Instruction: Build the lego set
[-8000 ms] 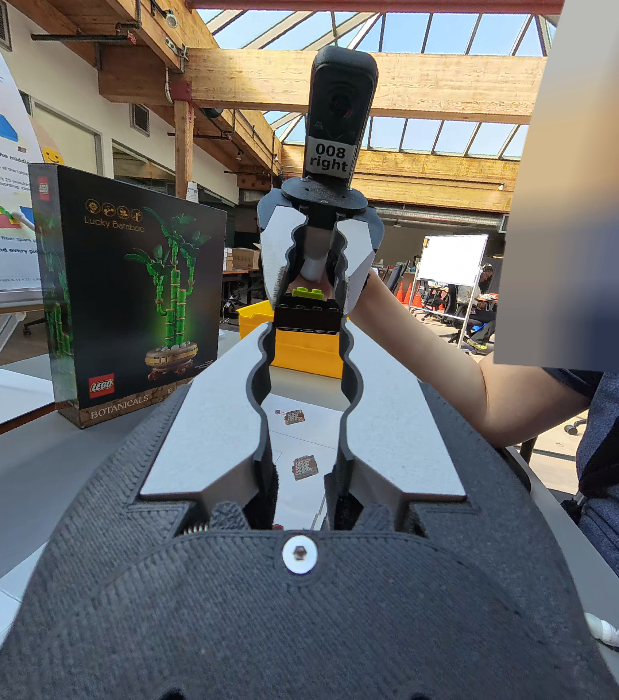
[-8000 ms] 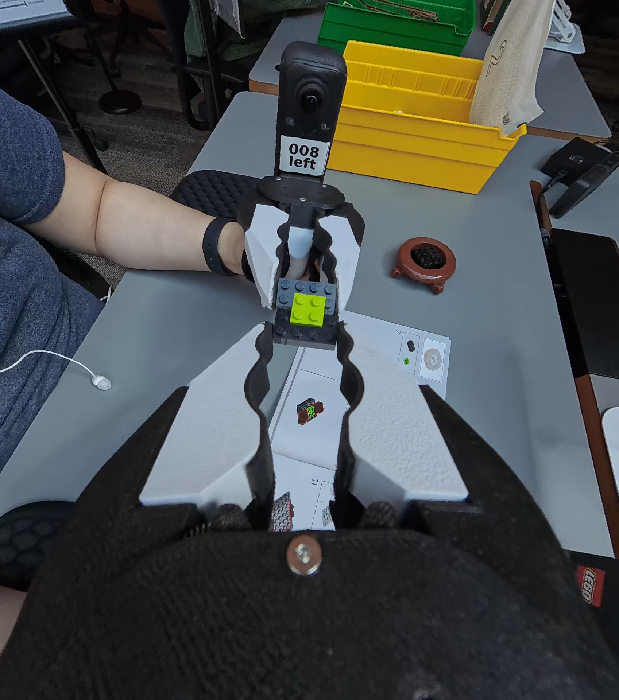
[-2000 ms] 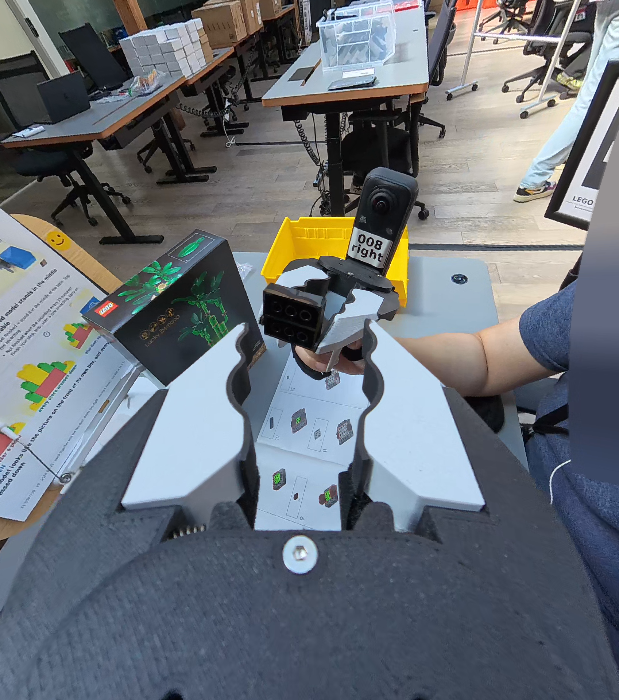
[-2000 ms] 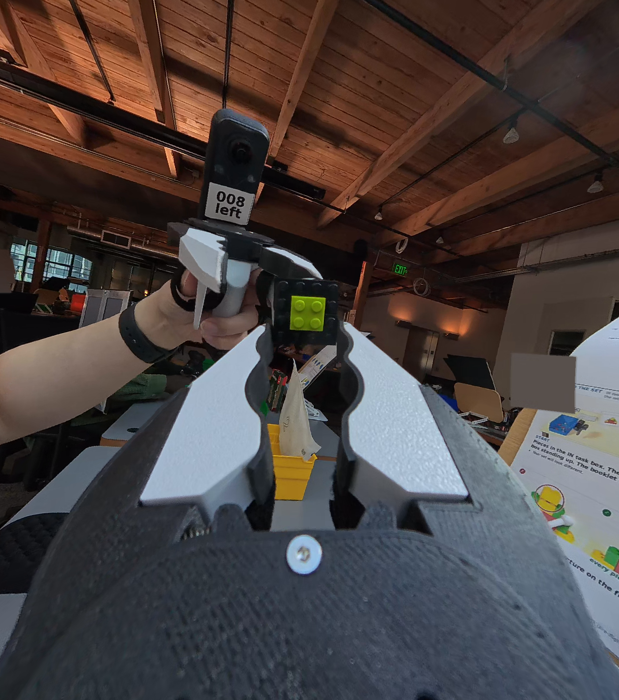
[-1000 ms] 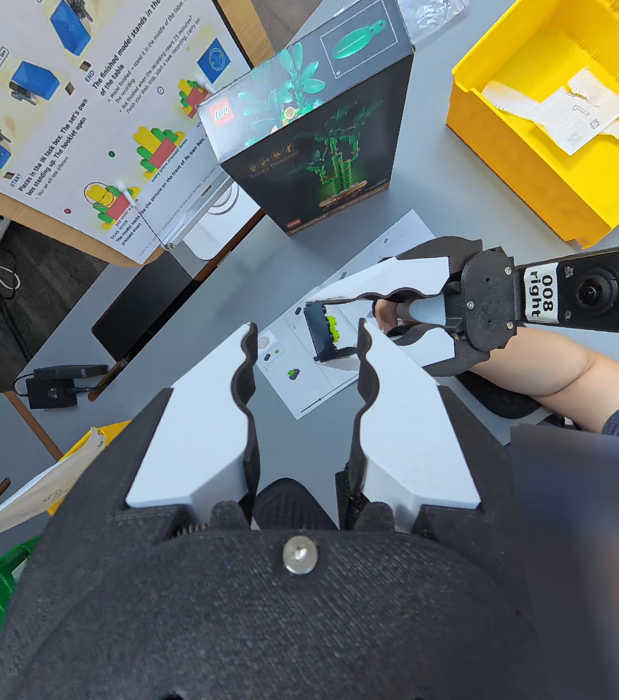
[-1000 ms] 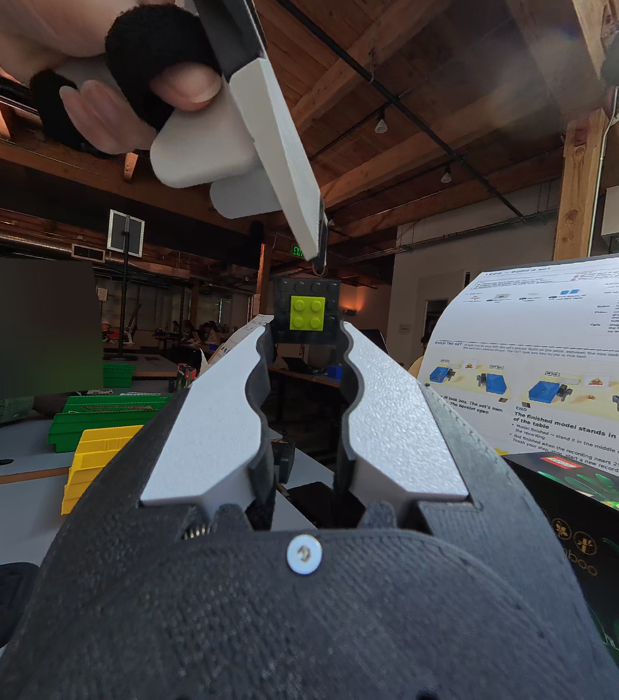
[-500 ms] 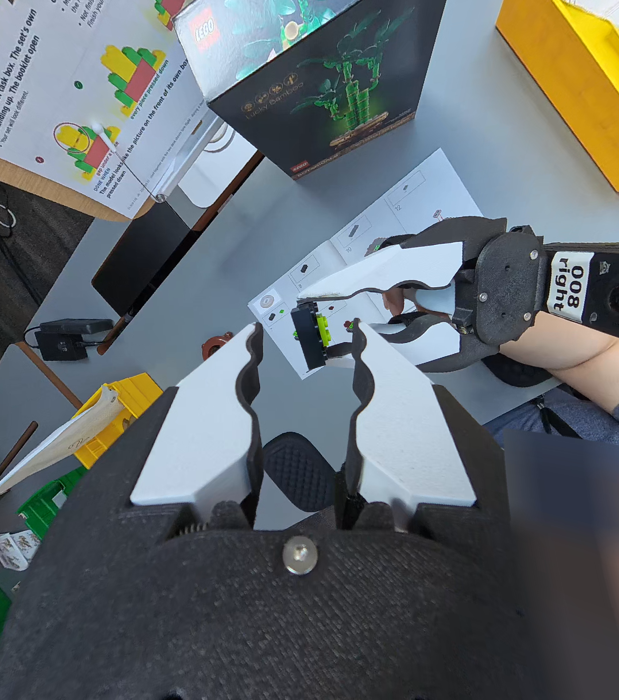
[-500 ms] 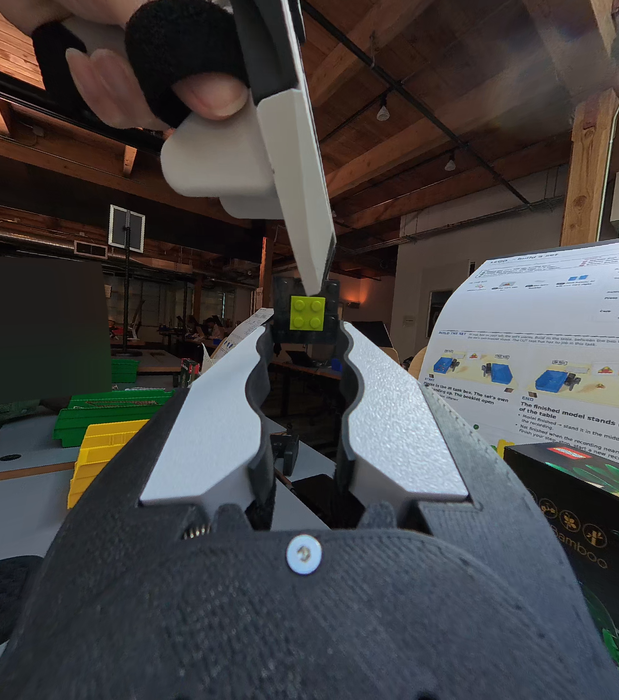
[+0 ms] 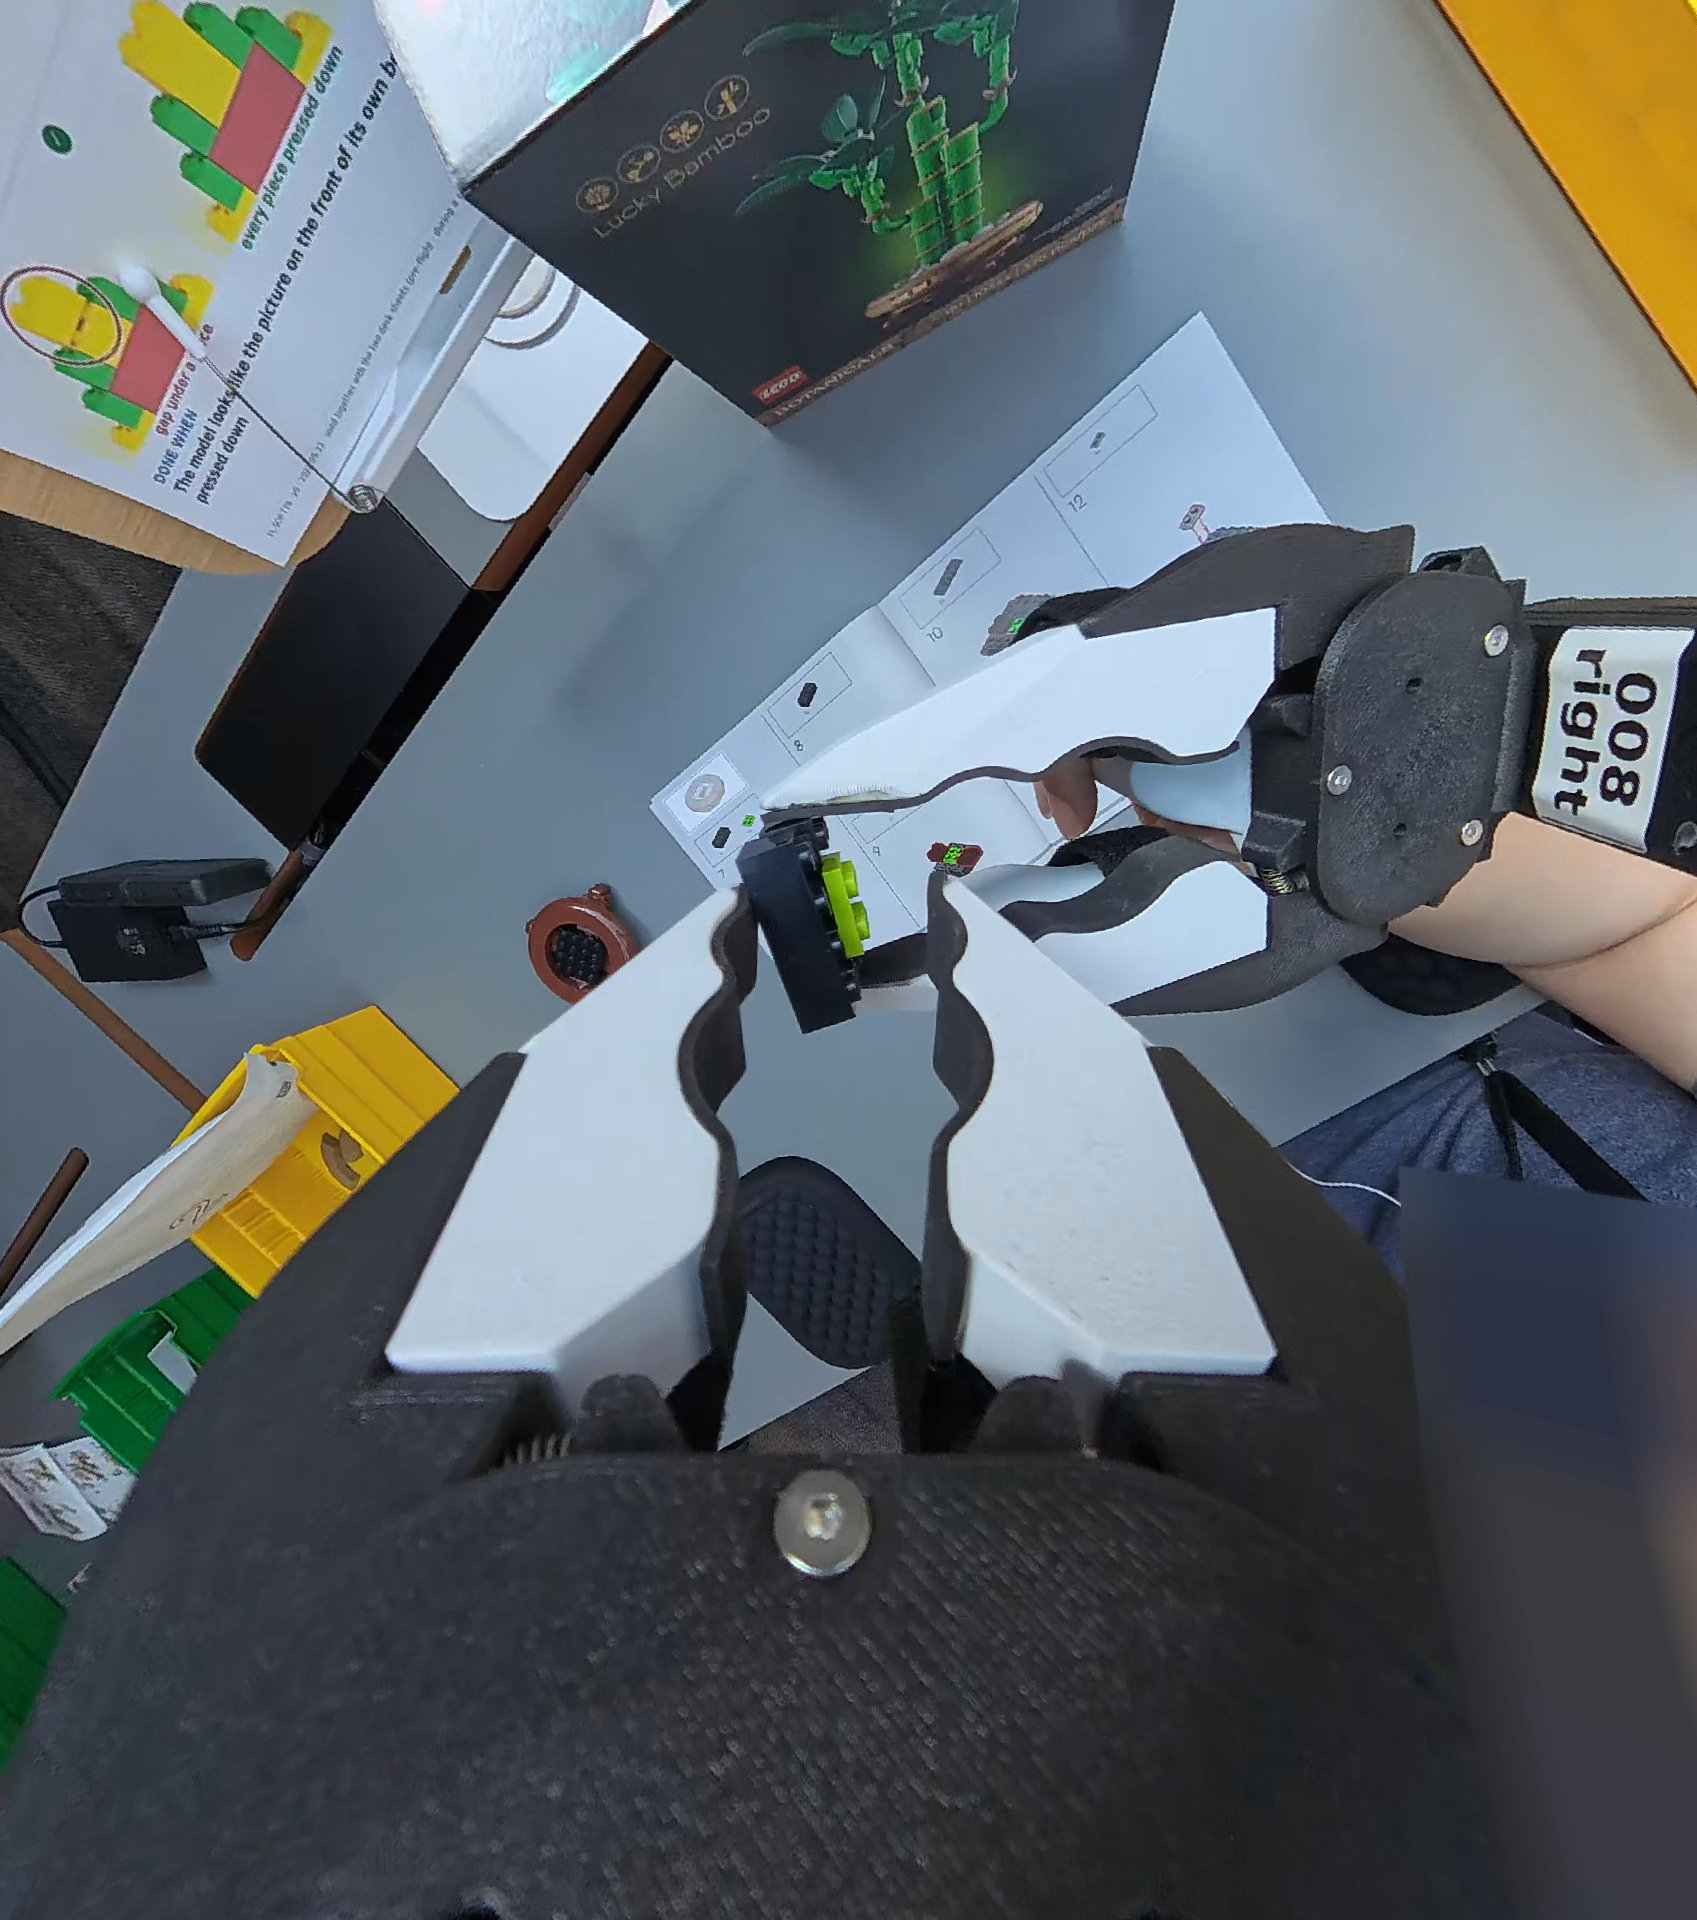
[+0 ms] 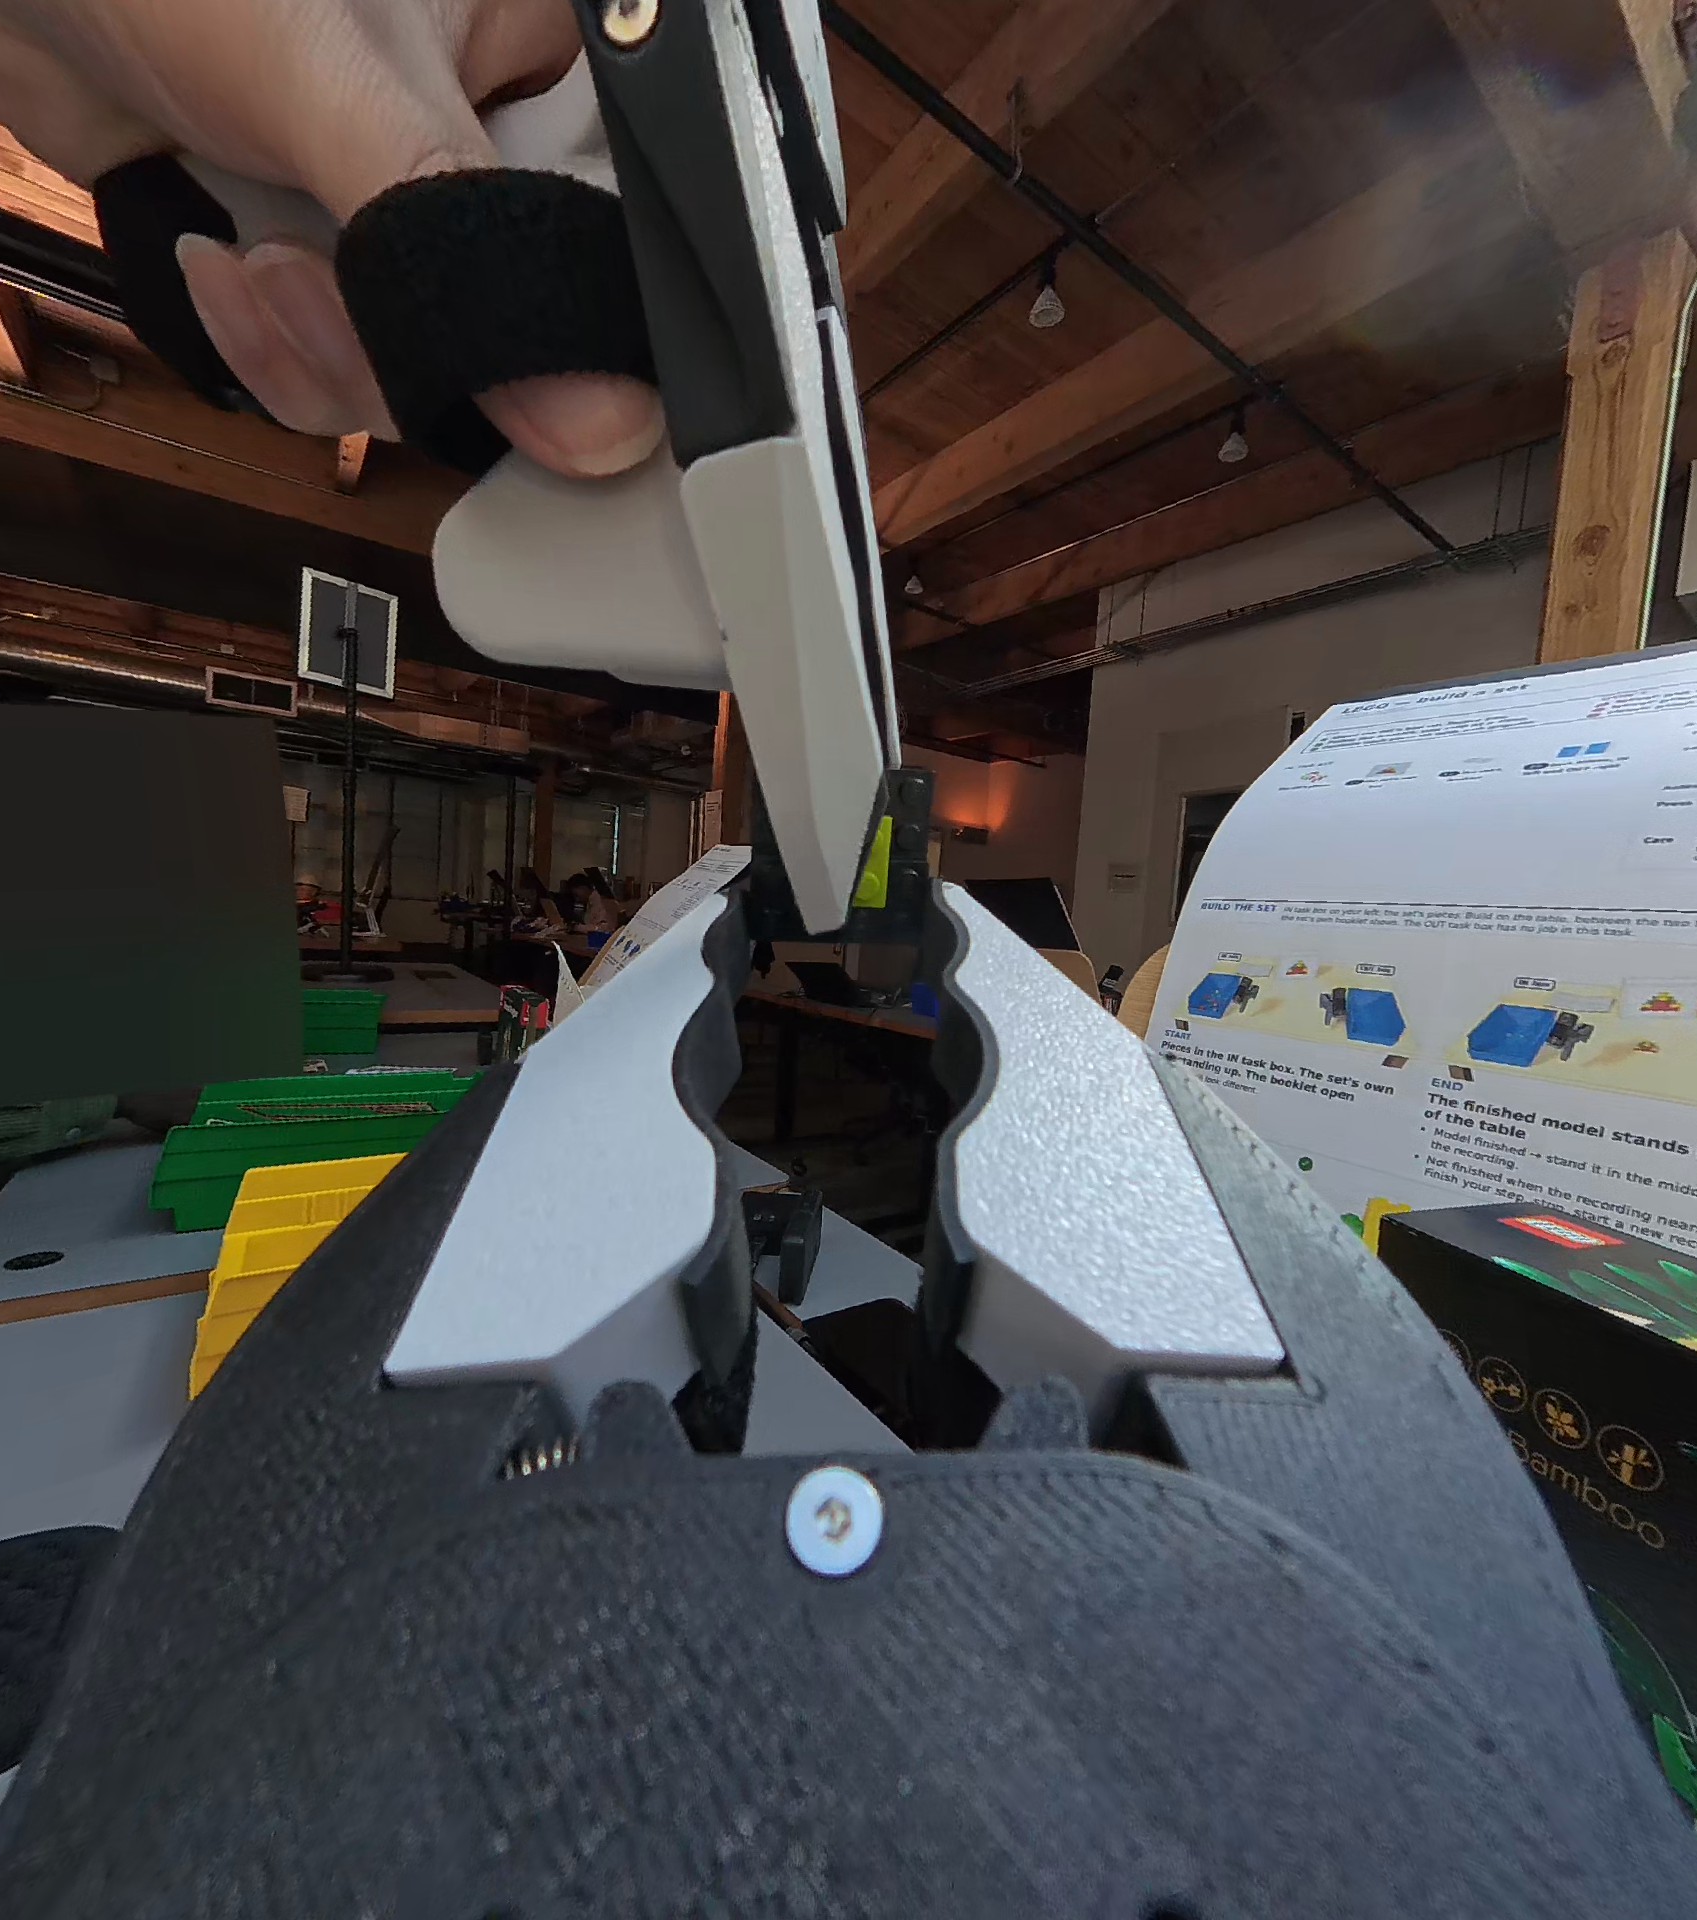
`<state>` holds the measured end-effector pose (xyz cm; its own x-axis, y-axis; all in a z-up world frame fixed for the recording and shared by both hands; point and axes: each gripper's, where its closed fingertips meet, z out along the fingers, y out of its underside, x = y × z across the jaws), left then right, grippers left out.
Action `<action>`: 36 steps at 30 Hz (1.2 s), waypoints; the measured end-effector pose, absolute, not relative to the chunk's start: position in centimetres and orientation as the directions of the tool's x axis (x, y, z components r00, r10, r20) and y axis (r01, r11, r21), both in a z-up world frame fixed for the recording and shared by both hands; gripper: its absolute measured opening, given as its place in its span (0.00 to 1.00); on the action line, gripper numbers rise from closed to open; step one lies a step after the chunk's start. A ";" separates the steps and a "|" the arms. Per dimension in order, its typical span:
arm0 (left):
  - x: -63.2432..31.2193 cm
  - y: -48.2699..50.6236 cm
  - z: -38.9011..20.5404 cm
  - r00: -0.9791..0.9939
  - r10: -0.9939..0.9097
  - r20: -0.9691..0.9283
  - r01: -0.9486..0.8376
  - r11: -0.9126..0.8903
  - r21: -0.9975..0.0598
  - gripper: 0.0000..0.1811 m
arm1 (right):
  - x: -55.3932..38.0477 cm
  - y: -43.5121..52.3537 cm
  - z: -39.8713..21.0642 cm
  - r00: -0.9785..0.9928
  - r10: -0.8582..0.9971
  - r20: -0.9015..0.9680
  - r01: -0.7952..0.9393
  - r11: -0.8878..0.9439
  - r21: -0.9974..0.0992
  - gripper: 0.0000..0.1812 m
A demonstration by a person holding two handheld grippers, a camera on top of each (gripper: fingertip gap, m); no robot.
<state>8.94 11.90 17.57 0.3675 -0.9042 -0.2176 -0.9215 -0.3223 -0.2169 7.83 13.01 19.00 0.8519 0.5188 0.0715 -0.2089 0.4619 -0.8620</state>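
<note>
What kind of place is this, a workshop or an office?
Probably a shared open-plan workspace set up for recording Lego builds: exposed timber ceiling beams, rows of desks farther back, and on the grey table a boxed Lego set beside an instruction poster.

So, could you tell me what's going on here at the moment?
A person is building a lego set with two handheld grippers. The right gripper is shut on a small black assembly topped with a lime brick, held up above the table. The left gripper is open, with one finger against the assembly's studded face. The instruction booklet lies open below.
</note>
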 end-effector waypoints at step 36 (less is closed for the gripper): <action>8.6 12.3 18.1 0.384 -0.885 -0.263 -0.919 -0.340 -0.198 0.16 | 7.8 13.4 18.6 0.859 0.508 0.061 -0.202 0.446 -0.872 0.18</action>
